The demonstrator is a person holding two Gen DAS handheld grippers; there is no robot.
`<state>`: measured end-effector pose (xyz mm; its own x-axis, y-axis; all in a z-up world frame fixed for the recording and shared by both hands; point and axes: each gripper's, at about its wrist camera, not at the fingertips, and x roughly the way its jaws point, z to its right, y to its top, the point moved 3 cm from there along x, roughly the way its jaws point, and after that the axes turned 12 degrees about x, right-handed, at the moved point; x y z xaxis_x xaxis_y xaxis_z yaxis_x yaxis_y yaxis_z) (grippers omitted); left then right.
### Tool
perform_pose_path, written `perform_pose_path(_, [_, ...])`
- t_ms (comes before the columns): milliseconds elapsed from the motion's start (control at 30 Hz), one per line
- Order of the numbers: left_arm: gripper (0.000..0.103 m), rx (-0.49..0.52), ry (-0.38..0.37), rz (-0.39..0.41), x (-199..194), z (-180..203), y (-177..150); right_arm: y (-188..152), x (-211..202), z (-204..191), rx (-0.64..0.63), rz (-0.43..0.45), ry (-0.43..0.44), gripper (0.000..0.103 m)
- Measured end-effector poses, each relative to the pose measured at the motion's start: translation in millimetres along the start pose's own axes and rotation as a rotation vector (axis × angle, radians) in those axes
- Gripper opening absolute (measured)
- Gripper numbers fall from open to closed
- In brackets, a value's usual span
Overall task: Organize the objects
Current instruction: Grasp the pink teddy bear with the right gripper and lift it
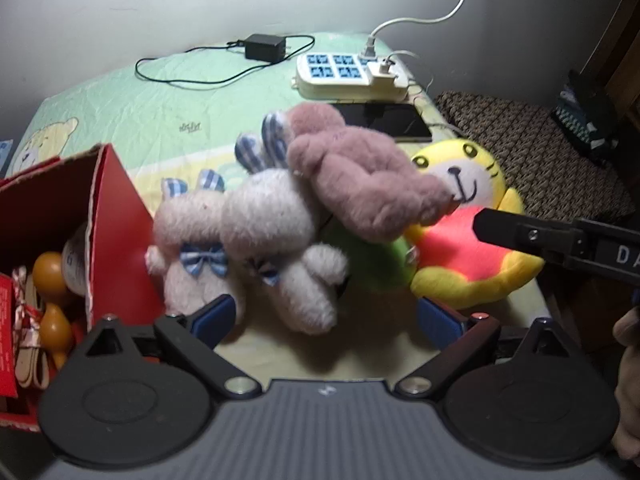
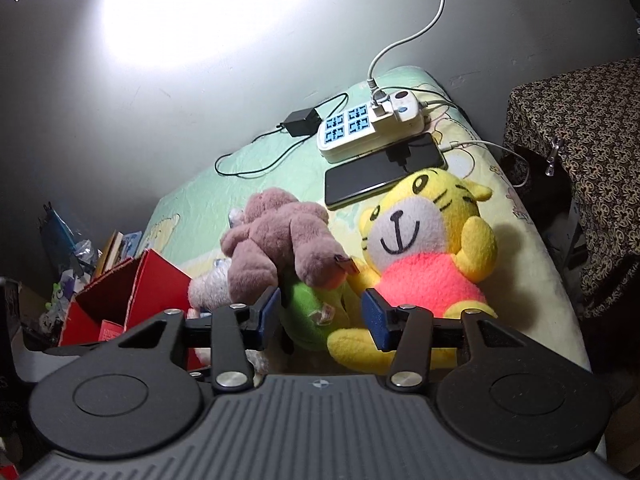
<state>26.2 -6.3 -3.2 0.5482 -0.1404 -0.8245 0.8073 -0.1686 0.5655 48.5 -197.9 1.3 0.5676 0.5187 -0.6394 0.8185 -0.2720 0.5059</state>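
Observation:
Several plush toys lie in a heap on a green quilted mat (image 1: 160, 108): two white bunnies with blue bows (image 1: 240, 232), a mauve plush (image 1: 360, 176) on top, a green plush (image 1: 376, 264) beneath it, and a yellow tiger in a pink shirt (image 1: 464, 240). My left gripper (image 1: 324, 316) is open, its blue pads just in front of the bunnies. My right gripper (image 2: 320, 312) is open, its pads on either side of the green plush (image 2: 312, 308), beside the tiger (image 2: 424, 256) and below the mauve plush (image 2: 280, 248). One right finger (image 1: 532, 236) shows over the tiger.
An open red cardboard box (image 1: 108, 224) holding orange objects and ribbon stands left of the toys; it also shows in the right wrist view (image 2: 132, 300). Behind are a power strip (image 1: 348, 74), a black adapter with cable (image 1: 264, 46), a phone (image 2: 380, 170) and a patterned cloth-covered stand (image 2: 580, 140).

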Motion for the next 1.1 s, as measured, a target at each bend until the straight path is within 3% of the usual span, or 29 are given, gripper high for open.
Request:
perform_pose_path(133, [0.095,-0.014,-0.037,0.066,-5,-3,26,27,8,-1,0.037,0.038,0.08,0.049])
perform_pose_path(300, [0.091,-0.1,-0.14,0.019,18,-13,45,57,35,5,0.088,0.017,0.147,0.049])
perform_pose_path(433, [0.09,-0.155,-0.199,-0.021,40,-16,48,68,66,18,0.19,-0.073,0.204,0.049])
perform_pose_path(800, [0.08,-0.134,-0.219,-0.046,67,-13,54,55,124,24,0.304,-0.301,0.314,0.048])
perform_pose_path(933, [0.079,-0.133,-0.226,-0.036,67,-16,53,57,120,23,0.27,-0.283,0.319,0.039])
perform_pose_path(1033, [0.068,-0.123,-0.22,-0.035,63,-16,52,58,113,27,0.27,-0.277,0.327,0.032])
perform_pose_path(1100, [0.067,-0.114,-0.217,-0.027,58,-15,51,56,106,30,0.281,-0.272,0.338,0.029])
